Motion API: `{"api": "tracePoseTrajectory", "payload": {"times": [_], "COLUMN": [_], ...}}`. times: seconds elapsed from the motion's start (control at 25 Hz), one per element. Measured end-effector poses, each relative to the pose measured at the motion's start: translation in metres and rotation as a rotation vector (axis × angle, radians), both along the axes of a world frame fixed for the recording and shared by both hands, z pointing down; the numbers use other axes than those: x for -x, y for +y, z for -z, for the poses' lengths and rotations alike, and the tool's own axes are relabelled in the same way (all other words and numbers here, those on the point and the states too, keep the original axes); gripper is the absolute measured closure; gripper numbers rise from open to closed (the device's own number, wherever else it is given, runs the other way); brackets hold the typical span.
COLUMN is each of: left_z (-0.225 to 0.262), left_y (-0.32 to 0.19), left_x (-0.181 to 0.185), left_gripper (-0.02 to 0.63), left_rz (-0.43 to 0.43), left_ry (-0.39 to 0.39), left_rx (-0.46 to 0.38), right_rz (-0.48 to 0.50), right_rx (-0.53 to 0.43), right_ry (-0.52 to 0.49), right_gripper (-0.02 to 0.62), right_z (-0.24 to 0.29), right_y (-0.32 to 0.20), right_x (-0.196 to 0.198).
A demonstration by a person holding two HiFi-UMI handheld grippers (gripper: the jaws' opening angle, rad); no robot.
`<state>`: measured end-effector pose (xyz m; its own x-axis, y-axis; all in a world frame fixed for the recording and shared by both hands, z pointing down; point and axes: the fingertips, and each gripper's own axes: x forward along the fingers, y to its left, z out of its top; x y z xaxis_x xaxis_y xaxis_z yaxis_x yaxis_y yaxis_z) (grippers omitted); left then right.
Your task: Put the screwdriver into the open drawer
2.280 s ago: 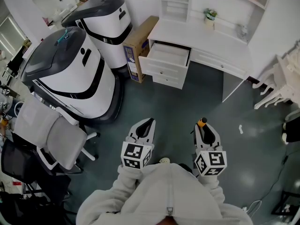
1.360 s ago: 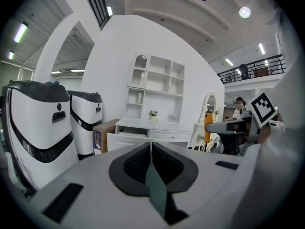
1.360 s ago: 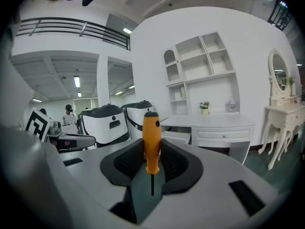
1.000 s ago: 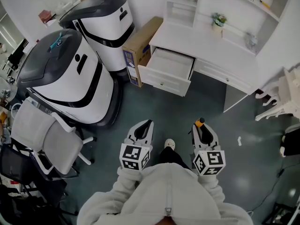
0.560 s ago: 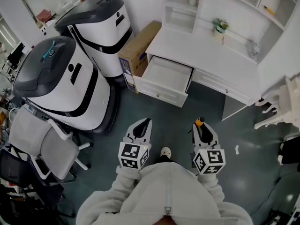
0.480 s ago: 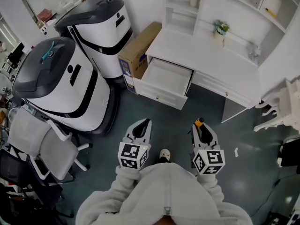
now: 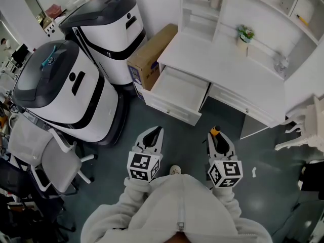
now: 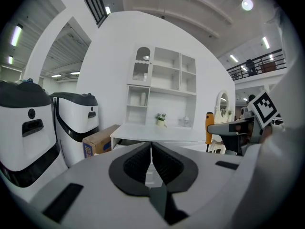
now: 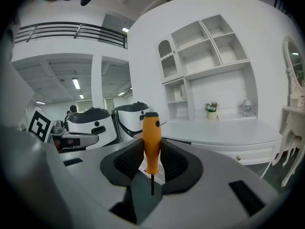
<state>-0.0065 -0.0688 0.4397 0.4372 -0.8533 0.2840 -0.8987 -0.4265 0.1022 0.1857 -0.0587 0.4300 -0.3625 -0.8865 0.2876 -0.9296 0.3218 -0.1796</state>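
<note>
An orange-handled screwdriver (image 9: pixel 151 142) stands upright between the jaws of my right gripper (image 9: pixel 151 157), which is shut on it; its orange tip (image 7: pixel 216 131) shows in the head view at my right gripper (image 7: pixel 216 137). My left gripper (image 7: pixel 153 135) is shut with nothing in it, its pads touching in the left gripper view (image 8: pixel 151 157). The open white drawer (image 7: pixel 177 93) juts from the white desk (image 7: pixel 223 70) ahead, a short way in front of and between both grippers. It looks empty inside.
Two large white and grey machines (image 7: pixel 61 87) stand at the left, a cardboard box (image 7: pixel 149 54) between them and the desk. A white office chair (image 7: pixel 43 153) is at the lower left. White chair legs (image 7: pixel 306 130) stand at the right. The floor is dark grey.
The desk and open drawer have drawn closer and lower in the head view as I walk toward them. Both grippers keep their pose; the screwdriver stays held.
</note>
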Motion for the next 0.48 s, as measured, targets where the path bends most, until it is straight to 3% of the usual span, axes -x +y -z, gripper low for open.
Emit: {"api": "tracePoseTrajectory", "payload": {"times": [0.48], "left_z": [-0.012], "left_y": [0.005], "left_x": [-0.012], "left_gripper": [0.581], "left_rz": [-0.010], "left_ry": [-0.024], "left_rx": [0.046], "right_rz": [0.008], "right_rx": [0.041], "right_ry": [-0.029], "right_gripper": [0.471], "right_z": [-0.014], "right_y": [0.002], "right_x": [-0.006]}}
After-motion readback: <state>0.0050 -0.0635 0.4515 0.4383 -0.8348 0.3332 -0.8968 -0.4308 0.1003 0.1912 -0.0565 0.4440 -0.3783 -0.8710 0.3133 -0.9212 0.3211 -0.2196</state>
